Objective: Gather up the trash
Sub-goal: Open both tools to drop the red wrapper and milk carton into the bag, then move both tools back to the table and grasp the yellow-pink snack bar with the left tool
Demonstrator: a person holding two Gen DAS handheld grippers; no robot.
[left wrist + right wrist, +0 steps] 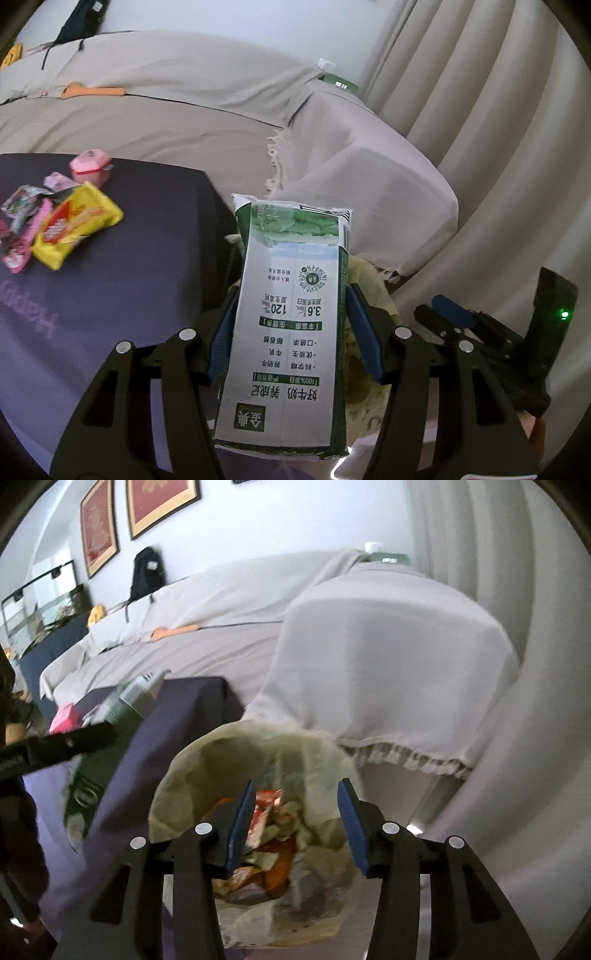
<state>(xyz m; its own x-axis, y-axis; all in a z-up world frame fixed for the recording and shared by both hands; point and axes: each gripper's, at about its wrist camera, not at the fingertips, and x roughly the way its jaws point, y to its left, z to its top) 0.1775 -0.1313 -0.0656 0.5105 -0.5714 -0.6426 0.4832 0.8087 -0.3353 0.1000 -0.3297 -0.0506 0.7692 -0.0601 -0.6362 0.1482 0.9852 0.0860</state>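
Observation:
My left gripper [293, 291] is shut on a green and white milk carton [288, 332], its blue pads pressing both long sides. The carton hangs over the table's corner and a bin lined with a yellowish bag [373, 284]. In the right wrist view my right gripper [297, 786] stands open over that bin bag [207, 760], nothing between its pads. Below it, a red and white wrapper [264, 812] lies among other trash. On the dark purple table [110, 295] remain a yellow packet [74, 225], a pink cup [90, 168] and pink wrappers [22, 243].
A sofa under a beige cover [184, 110] runs behind the table, its armrest [388, 664] beside the bin. Pale curtains [498, 129] hang on the right. My right gripper's body [454, 317] shows at the right of the left wrist view.

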